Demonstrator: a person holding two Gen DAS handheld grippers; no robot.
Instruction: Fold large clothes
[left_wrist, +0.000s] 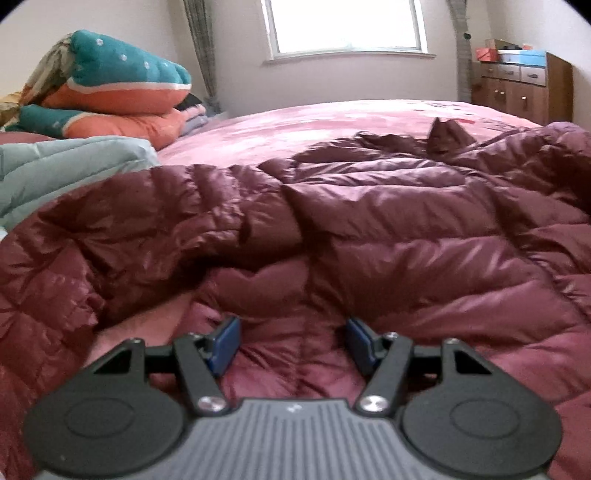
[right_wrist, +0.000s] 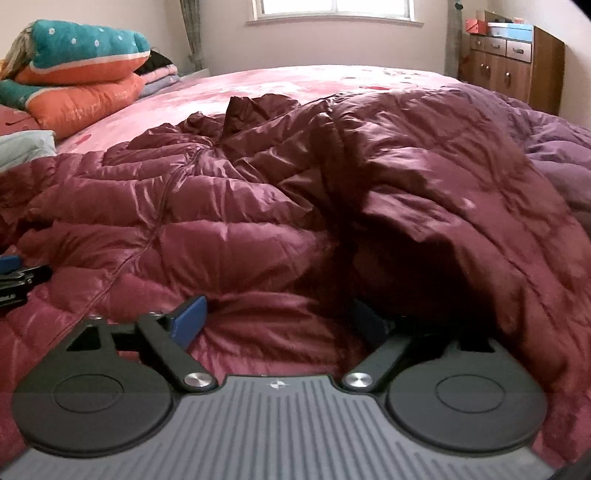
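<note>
Down jacket (left_wrist: 332, 229), maroon, quilted: spread rumpled on pink bed (left_wrist: 314, 125), near edge. Step judged: start of fold, hem being approached. Left hand-held gripper (left_wrist: 293, 338) half-wide over hem, nothing pinched. Right hand-held gripper (right_wrist: 280, 317) wide, empty, one pad under raised flap. Next: seat fabric, close, lift evenly. Beyond jacket: stacked pillows (left_wrist: 122, 92), dresser (left_wrist: 524, 88). Pale quilt (left_wrist: 66, 170) beside jacket may crowd fold.

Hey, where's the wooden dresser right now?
The wooden dresser stands at the upper right in both wrist views, against the wall right of the window, beyond the bed's far corner.
</note>
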